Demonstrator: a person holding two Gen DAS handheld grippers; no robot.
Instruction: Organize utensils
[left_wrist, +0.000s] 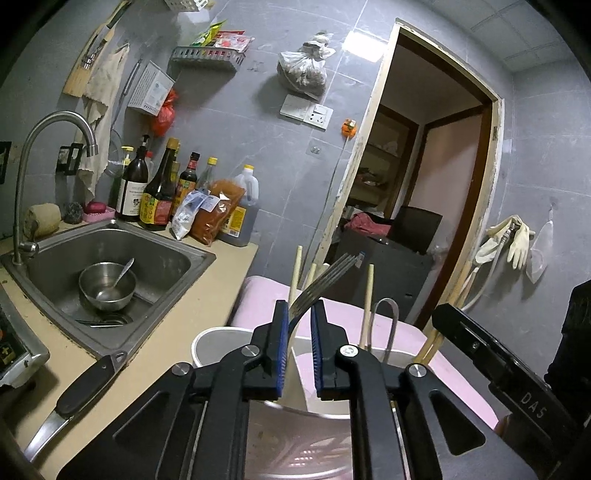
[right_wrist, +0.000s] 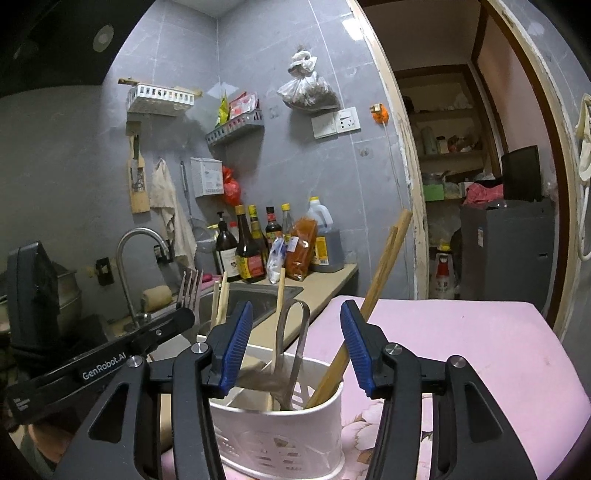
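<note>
Left wrist view: left gripper (left_wrist: 299, 317), frame centre, pinches fork (left_wrist: 325, 280) above white holder (left_wrist: 207, 343); tongs (left_wrist: 386, 325) stand inside, arms spread. Right gripper (right_wrist: 295, 332) gapes over holder.

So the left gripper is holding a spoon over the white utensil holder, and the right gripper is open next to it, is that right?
Not quite: the left gripper holds a fork, not a spoon. The left wrist view shows its tines above the gripper. The rest stands: it is over the white utensil holder, and the right gripper is open beside it.
</note>
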